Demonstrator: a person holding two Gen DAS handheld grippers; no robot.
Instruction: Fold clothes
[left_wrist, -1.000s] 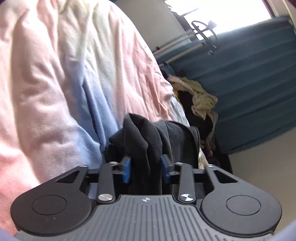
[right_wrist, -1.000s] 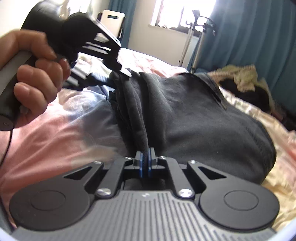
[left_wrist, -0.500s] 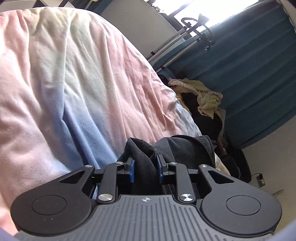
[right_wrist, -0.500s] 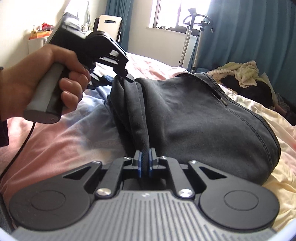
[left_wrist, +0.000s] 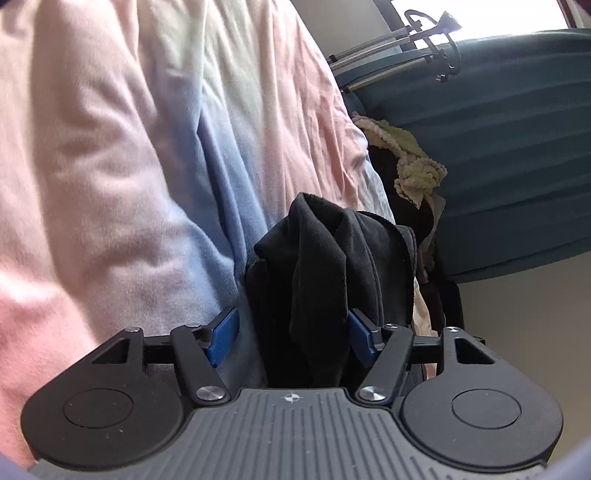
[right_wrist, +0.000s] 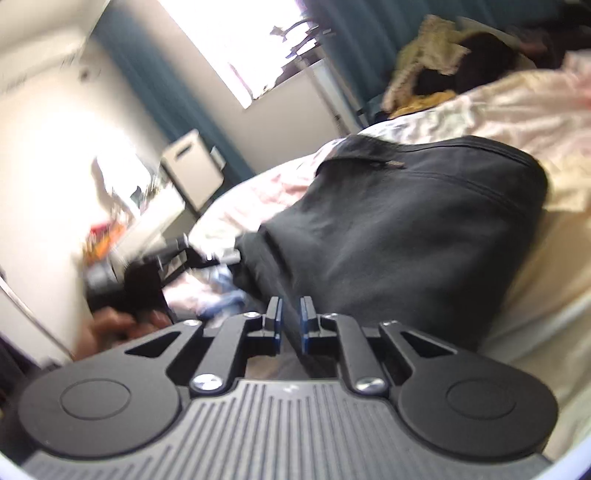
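Note:
A dark grey pair of trousers (right_wrist: 399, 236) lies folded on the pink and blue bedcover (left_wrist: 122, 177). In the left wrist view its bunched edge (left_wrist: 321, 280) stands between the blue pads of my left gripper (left_wrist: 291, 334), whose jaws are spread wide and no longer press the cloth. My right gripper (right_wrist: 290, 323) has its jaws slightly parted at the near edge of the trousers, with a thin fold of cloth in the gap. The left gripper and the hand holding it show blurred in the right wrist view (right_wrist: 147, 280).
A heap of yellow and dark clothes (left_wrist: 406, 166) lies at the far side of the bed, also in the right wrist view (right_wrist: 439, 59). Teal curtains (left_wrist: 498, 155) hang behind it. A metal stand (left_wrist: 406, 37) and a white cabinet (right_wrist: 192, 173) stand by the window.
My left gripper has opened wide and let go of the bunched trouser edge. My right gripper has parted slightly and swung, tilting its view; the trousers now lie on the bed.

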